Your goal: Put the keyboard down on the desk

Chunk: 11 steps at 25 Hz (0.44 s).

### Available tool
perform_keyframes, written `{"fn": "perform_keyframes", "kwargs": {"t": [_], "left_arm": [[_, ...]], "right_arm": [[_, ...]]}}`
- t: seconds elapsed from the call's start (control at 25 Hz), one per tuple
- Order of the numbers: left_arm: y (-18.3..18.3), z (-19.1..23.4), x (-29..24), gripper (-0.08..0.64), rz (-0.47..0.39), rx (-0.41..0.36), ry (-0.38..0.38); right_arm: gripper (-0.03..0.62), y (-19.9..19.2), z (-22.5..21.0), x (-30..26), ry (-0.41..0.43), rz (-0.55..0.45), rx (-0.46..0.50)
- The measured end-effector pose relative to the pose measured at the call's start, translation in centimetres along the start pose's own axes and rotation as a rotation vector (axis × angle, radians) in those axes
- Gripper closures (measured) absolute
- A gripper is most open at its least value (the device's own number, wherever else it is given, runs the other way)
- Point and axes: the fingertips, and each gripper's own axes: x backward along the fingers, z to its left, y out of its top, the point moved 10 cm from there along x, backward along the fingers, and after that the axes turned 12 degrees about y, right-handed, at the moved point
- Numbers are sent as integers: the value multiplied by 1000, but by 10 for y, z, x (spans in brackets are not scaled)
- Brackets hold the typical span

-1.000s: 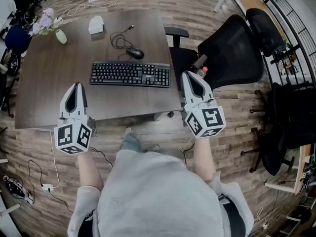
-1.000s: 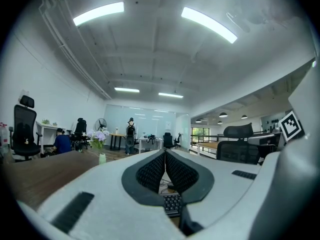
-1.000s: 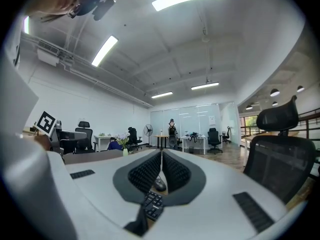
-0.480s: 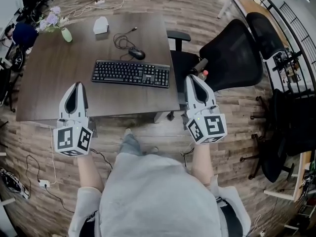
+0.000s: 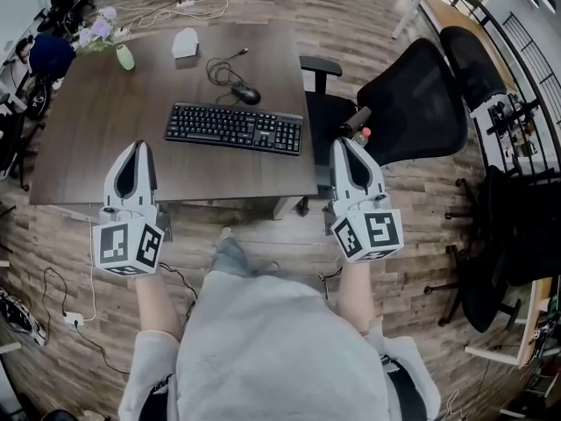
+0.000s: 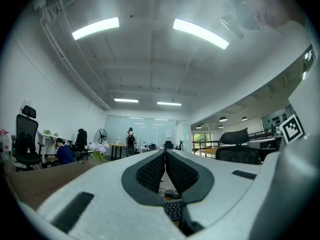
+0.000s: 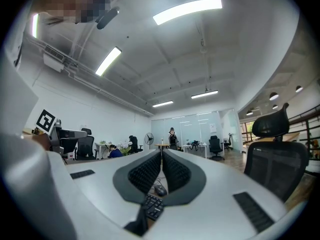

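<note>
Keyboard lies flat on the worktop, right of centre, long side parallel to the near edge. Nothing touching it. Mouse just behind it, cable looped toward the far edge.

Left tool: jaws pressed together, nothing between them. Held over the worktop's near-left edge, apart from the keyboard.

Right tool: jaws likewise together, empty. Held just off the near-right corner, level with the keyboard's right end but apart from it.

Both tools point away from the person, toward the far edge.

Black chair right of the worktop. Green vase with flowers at the far-left corner; a small white object at the far edge
</note>
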Motion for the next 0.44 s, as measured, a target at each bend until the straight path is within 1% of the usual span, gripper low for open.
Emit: {"fn": "perform_keyframes", "kwargs": {"t": [0.44], "left_arm": [[0, -9, 14, 549, 4, 8, -6]], "right_arm": [[577, 1, 5, 15, 12, 6, 6]]}}
